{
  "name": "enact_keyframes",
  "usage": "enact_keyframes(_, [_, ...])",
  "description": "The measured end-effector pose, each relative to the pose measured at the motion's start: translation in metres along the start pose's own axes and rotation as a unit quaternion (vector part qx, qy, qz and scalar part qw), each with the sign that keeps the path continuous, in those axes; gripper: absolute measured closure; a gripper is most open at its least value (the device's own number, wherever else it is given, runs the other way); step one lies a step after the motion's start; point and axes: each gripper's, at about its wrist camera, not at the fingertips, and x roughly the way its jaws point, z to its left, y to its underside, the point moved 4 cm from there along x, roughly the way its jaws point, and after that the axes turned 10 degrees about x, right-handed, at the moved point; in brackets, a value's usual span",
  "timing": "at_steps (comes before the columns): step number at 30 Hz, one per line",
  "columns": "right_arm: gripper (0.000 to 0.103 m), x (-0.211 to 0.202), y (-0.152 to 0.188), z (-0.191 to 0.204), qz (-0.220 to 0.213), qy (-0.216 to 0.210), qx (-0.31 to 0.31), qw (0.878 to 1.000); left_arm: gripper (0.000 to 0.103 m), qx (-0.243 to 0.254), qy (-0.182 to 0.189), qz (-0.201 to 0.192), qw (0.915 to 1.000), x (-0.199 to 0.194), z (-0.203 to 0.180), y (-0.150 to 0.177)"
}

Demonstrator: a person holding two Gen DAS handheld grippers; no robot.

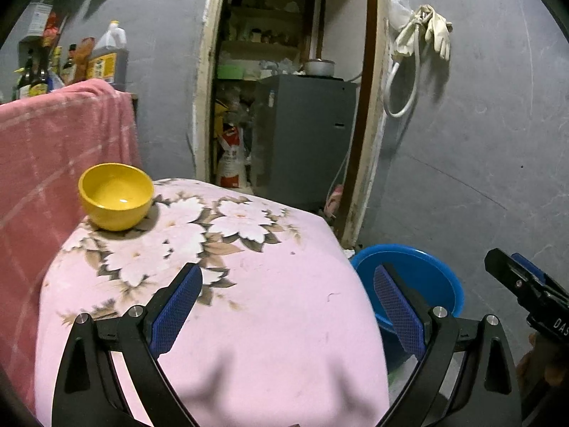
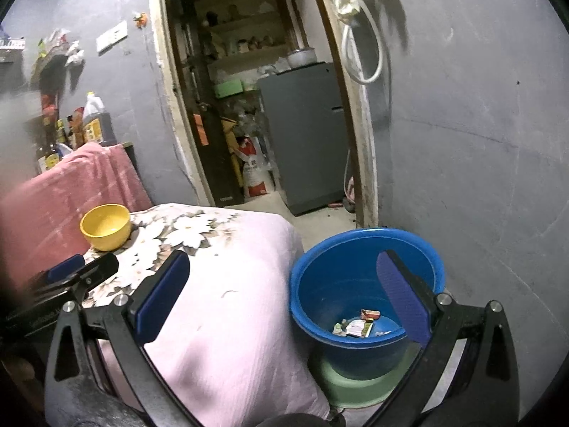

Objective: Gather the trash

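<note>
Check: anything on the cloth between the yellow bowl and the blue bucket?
Nothing: bare floral cloth between yellow bowl and blue bucket, clearest in right wrist view.

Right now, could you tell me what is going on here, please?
A person is collecting trash with a handheld claw in each hand. Both the left claw and the right claw are open and hold nothing. Several wrappers already lie in the blue bucket beside the cloth-covered table. A yellow bowl sits on the far corner.
</note>
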Motion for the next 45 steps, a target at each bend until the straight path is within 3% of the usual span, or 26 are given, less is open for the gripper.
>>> enact_keyframes(23, [0.0, -0.06, 0.058, 0.048, -0.033, -0.034, -0.045, 0.998, 0.007, -0.017, -0.074, -0.052, 0.9958, -0.105, 0.029, 0.061])
enact_keyframes(45, [0.0, -0.107, 0.102, 0.071, -0.049, -0.048, -0.056, 0.996, 0.007, -0.021, -0.115, -0.072, 0.9906, -0.164, 0.039, 0.11])
